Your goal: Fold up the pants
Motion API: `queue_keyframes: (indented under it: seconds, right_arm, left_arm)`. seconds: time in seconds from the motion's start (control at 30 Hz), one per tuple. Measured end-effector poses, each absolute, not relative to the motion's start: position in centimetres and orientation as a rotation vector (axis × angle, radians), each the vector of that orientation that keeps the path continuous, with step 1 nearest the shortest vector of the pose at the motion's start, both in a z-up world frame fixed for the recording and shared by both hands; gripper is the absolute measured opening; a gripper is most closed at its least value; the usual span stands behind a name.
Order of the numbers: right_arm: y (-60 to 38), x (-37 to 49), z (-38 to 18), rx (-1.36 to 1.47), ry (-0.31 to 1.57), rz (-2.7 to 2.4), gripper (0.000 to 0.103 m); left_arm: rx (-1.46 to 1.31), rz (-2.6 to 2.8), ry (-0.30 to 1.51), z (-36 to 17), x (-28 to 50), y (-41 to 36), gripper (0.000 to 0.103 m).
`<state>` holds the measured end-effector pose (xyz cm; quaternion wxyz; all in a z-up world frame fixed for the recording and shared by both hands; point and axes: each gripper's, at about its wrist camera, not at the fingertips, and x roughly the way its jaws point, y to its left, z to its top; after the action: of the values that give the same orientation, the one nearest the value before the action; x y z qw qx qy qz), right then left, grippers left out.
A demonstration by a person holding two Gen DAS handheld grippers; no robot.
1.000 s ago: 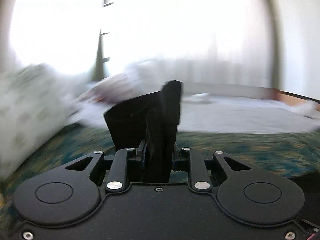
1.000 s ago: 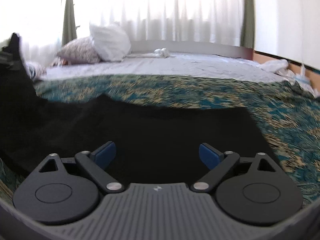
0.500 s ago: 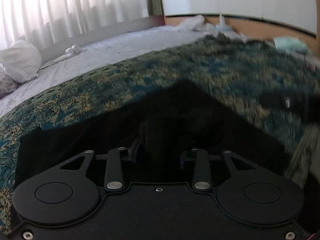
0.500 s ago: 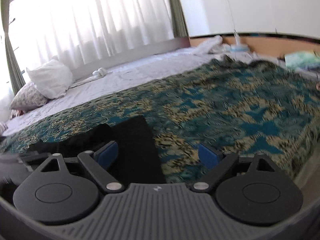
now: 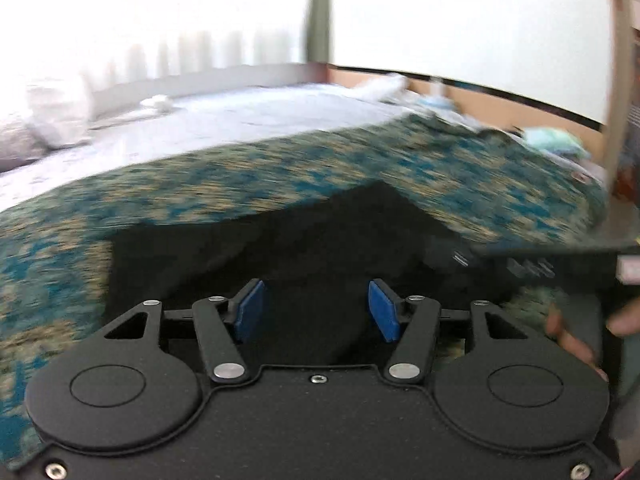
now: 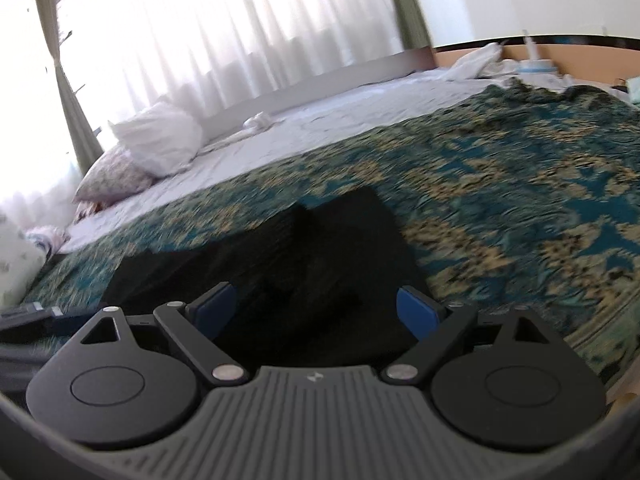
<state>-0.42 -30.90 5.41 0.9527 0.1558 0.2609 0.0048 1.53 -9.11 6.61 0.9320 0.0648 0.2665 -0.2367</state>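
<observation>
Now the black fabric pants lie folded on the teal-and-gold patterned bedspread, in the lower middle of both wrist views, straight ahead of and just below both tongs. Their long axis seems to run left to right across the frame. The left tongs stand partly wide with nothing between the blue pads; their jaws have just been opening. A second ago they pinched a raised flap of the dark cloth, which now lies flat on the pile. The right tongs stand wide and empty, as before, hovering over the pants' right end. Both look about equally near; blur hides finer detail. White pillows sit upper left.
</observation>
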Motion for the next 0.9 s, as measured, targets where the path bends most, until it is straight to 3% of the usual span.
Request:
queue_keyframes:
  seconds: [0.33, 0.43, 0.57, 0.6, 0.7, 0.83, 0.9]
  right_arm:
    - [-27.6, 4.1, 4.5, 0.232, 0.599, -0.088, 0.101]
    - [-28.2, 5.6, 3.2, 0.298, 0.631, -0.140, 0.084]
    - [-28.0, 4.4, 4.0, 0.273, 0.550, -0.118, 0.040]
    - [-28.2, 4.0, 4.4, 0.264, 0.529, -0.122, 0.038]
    - [-28.8, 3.0, 6.0, 0.205, 0.444, -0.180, 0.012]
    - [-30.3, 3.3, 6.2, 0.168, 0.469, -0.216, 0.012]
    - [-31.1, 3.2, 5.8, 0.197, 0.512, -0.186, 0.024]
  left_arm:
    - [0.182, -0.212, 0.600, 2.1, 4.5, -5.5, 0.051]
    - [0.153, -0.221, 0.592, 1.6, 4.0, -5.1, 0.051]
    - [0.153, -0.250, 0.593, 2.1, 3.2, -5.3, 0.051]
    - [0.154, -0.258, 0.588, 2.4, 2.9, -5.3, 0.051]
    - [0.152, -0.282, 0.571, 3.4, 1.5, -5.4, 0.051]
    - [0.150, -0.267, 0.569, 3.8, 0.1, -4.5, 0.051]
    - [0.155, -0.242, 0.562, 3.8, -0.5, -3.9, 0.051]
